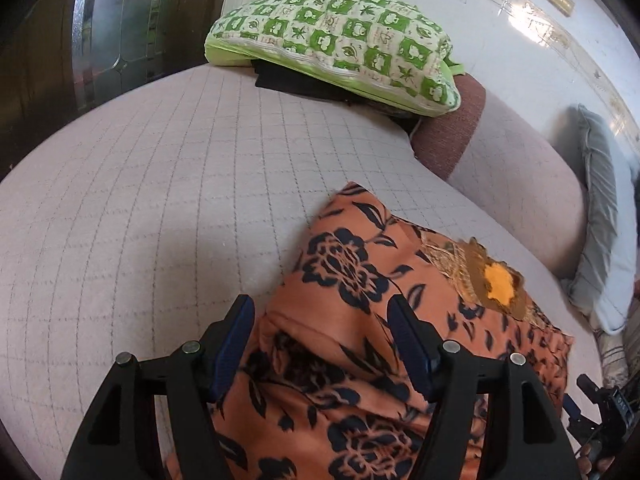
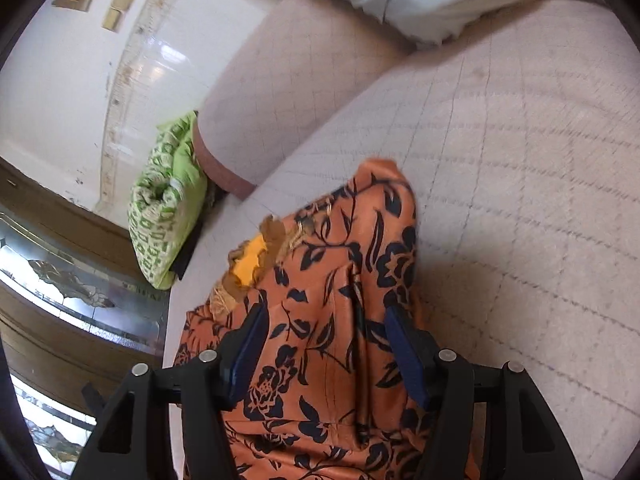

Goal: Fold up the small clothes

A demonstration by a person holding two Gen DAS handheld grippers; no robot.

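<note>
An orange garment with a dark floral print (image 1: 352, 272) lies partly folded on the pale quilted bed cover (image 1: 140, 200). A yellow and brown embroidered patch (image 1: 498, 280) shows at its far right. My left gripper (image 1: 320, 320) hovers over the garment's near left edge, jaws wide apart, and the pads do not press on the cloth. In the right wrist view the same garment (image 2: 328, 272) runs lengthwise under my right gripper (image 2: 326, 332). Its jaws also stand wide, with a raised fold of cloth between them that the pads do not touch.
A green patterned pillow (image 1: 332, 40) rests on a dark folded item (image 1: 288, 80) at the far end. A pinkish bolster (image 1: 512, 184) and a grey-white pillow (image 1: 600, 220) lie along the tiled wall. A dark wooden door with leaded glass (image 1: 112, 32) stands at the left.
</note>
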